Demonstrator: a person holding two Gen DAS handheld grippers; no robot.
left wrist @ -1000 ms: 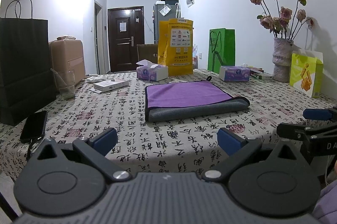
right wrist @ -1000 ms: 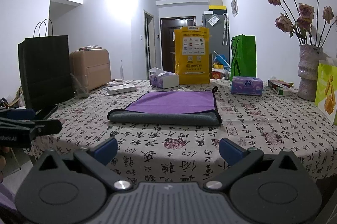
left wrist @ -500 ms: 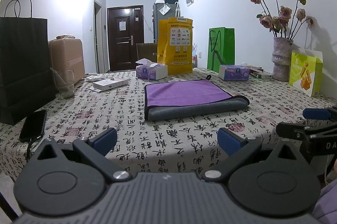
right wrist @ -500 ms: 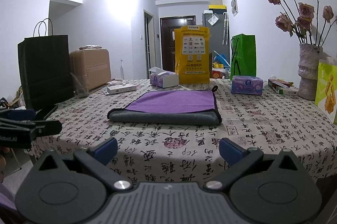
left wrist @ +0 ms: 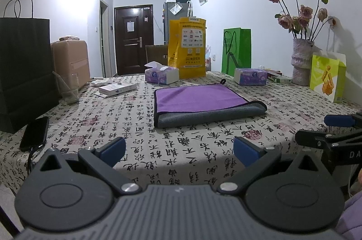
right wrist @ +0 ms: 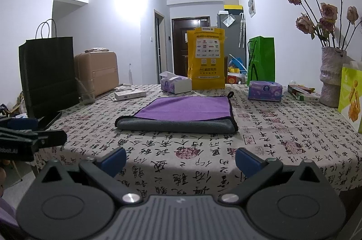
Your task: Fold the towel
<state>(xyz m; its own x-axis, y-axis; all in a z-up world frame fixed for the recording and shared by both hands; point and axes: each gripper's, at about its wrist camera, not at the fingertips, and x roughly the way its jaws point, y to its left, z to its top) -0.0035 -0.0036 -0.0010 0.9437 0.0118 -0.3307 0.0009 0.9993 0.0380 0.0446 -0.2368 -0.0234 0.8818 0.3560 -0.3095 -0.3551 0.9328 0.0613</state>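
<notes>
Nothing is moving since before: both grippers, left gripper point(left wrist: 178, 148) and right gripper point(right wrist: 179, 159), are hovering wide open and empty, near the towel point(left wrist: 203, 104); approach its corners evenly.

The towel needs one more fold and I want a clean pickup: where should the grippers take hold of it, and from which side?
Grip the towel at the two ends of its near rolled gray fold, one gripper per end, coming in low from the table's near edge. That fold is thick and rounded, so fingers can likely close around it; the far purple edges lie flat. Left gripper and right gripper are both open and short of it.
</notes>
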